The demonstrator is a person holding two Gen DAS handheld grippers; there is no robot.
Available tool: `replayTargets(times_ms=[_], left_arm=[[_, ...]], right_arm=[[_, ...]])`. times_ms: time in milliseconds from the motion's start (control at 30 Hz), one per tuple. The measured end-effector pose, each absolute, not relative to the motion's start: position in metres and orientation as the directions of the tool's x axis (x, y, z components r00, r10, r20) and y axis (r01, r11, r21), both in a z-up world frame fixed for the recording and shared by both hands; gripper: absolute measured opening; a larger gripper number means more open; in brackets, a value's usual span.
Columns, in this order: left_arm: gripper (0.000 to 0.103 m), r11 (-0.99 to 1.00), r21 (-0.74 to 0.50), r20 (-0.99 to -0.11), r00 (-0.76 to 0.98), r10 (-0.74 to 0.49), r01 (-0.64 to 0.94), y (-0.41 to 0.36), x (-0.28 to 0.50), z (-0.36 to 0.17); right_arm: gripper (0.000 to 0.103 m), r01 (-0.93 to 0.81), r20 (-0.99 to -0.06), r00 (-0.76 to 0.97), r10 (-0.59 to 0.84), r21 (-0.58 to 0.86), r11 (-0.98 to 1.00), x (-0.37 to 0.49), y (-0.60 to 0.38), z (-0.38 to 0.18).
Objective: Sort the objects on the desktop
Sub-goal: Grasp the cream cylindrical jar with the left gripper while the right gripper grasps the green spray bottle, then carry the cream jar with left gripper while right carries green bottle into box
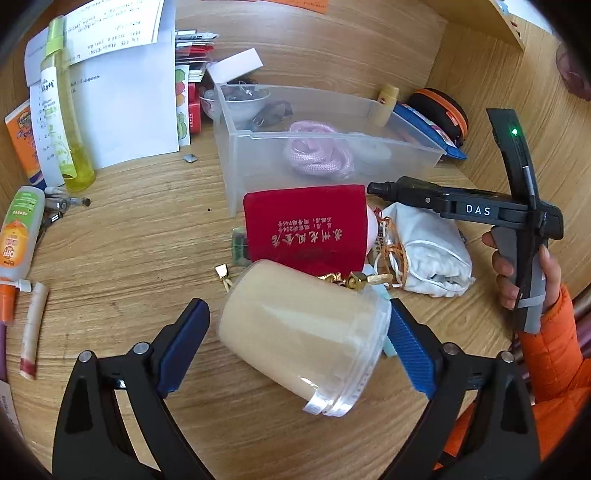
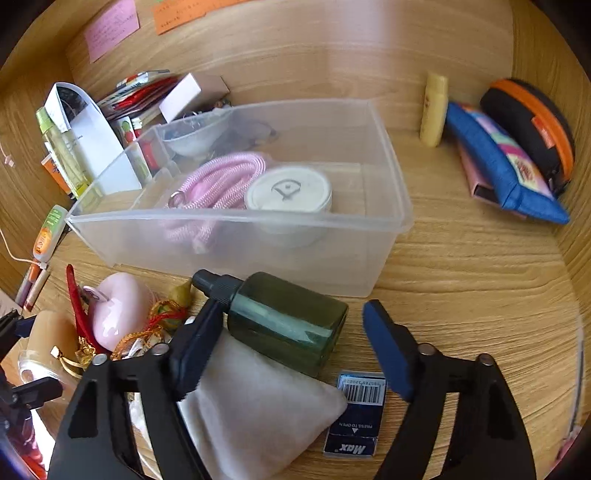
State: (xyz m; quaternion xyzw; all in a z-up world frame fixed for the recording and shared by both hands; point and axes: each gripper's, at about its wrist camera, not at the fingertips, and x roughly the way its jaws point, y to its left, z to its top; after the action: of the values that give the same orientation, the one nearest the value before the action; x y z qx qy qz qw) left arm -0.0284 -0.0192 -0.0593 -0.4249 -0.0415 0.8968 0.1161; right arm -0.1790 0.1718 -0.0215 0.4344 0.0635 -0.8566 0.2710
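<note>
Right gripper [image 2: 284, 347] spread, straddling dark green bottle [image 2: 286, 319] lying just before clear bin [image 2: 236, 218]. Left gripper [image 1: 295, 343] spread around cream jar [image 1: 303, 336], also before bin. Risk: tilted bottle rolls off pouch [image 2: 258, 398] when pinched.

Beige jar [image 1: 303, 332] and dark green bottle [image 2: 284, 317] lie on their sides.

I'm seeing desk [image 2: 461, 273] running wood-grained | pink note [image 2: 110, 29] sticking on back panel [image 2: 314, 55] | orange note [image 2: 181, 16] sticking beside it
</note>
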Motion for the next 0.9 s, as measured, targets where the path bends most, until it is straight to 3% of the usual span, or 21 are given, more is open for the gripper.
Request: replayTargets(times_ms=[100, 267, 600, 900], left_arm=[[0.092, -0.974, -0.146, -0.732, -0.644, 0.224, -0.173, -0.016, -0.024, -0.058], [0.072, -0.983, -0.089, -0.695, -0.697, 0.179, -0.164, -0.012, -0.016, -0.052], [0.066, -0.991, -0.106, -0.690, -0.711, 0.133, -0.083, -0.024, -0.011, -0.042], [0.066, -0.977, -0.212, -0.641, -0.755, 0.140, -0.001, -0.038, -0.006, -0.021]], right_arm=[[0.065, 0.531, -0.771, -0.463, -0.437, 0.153, -0.833, -0.178, 0.174, -0.021], [0.062, 0.538, -0.754, -0.508, -0.416, 0.099, -0.837, -0.170, 0.174, -0.017], [0.062, 0.530, -0.714, -0.532, -0.454, 0.138, -0.837, -0.163, 0.192, -0.003], [0.062, 0.544, -0.643, -0.557, -0.526, 0.196, -0.816, -0.145, 0.209, 0.022]])
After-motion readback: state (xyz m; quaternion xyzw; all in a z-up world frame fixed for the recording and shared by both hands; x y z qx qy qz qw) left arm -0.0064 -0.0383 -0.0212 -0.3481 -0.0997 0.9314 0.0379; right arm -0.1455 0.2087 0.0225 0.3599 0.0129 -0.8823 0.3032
